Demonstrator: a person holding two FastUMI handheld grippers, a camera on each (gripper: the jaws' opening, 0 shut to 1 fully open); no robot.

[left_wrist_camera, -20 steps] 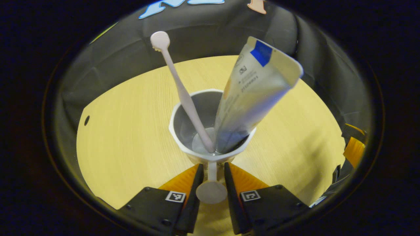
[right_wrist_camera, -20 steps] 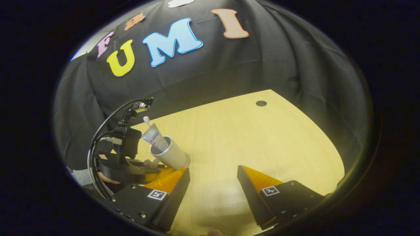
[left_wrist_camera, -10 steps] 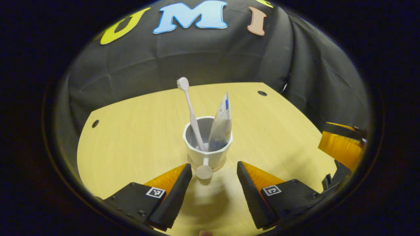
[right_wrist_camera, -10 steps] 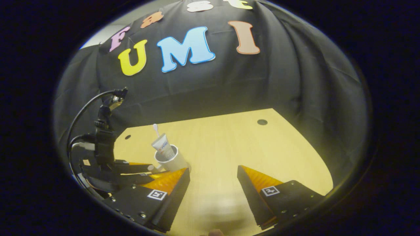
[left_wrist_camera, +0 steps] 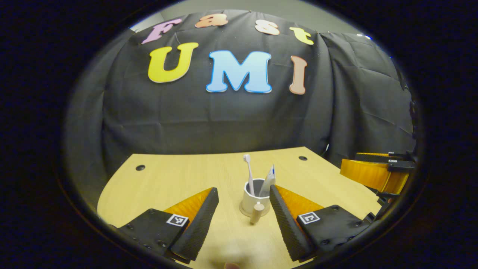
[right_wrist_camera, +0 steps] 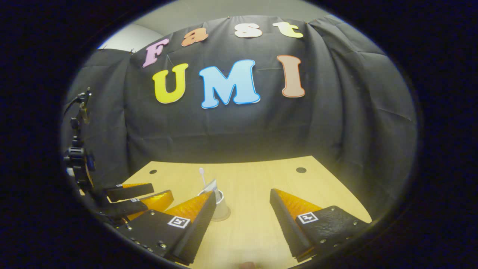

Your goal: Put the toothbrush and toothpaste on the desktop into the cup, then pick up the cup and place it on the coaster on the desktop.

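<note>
the white plastic cup (left_wrist_camera: pixel 255 198) with a round-knob handle stands mid-desk on a thin pale round coaster (left_wrist_camera: pixel 243 211), white toothbrush (left_wrist_camera: pixel 248 174) and toothpaste tube (left_wrist_camera: pixel 268 181) upright inside (looks like the end state). left gripper (left_wrist_camera: pixel 243 209) and right gripper (right_wrist_camera: pixel 242 209) both gape wide, holding nothing, so no further move looks needed.

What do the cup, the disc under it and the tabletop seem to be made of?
White faceted cup: likely matte plastic, with an even, dull surface. Thin round tan coaster beneath it: possibly wood or cork, too small to tell. Pale yellow desktop: wood or wood-look laminate, showing fine straight grain.
</note>
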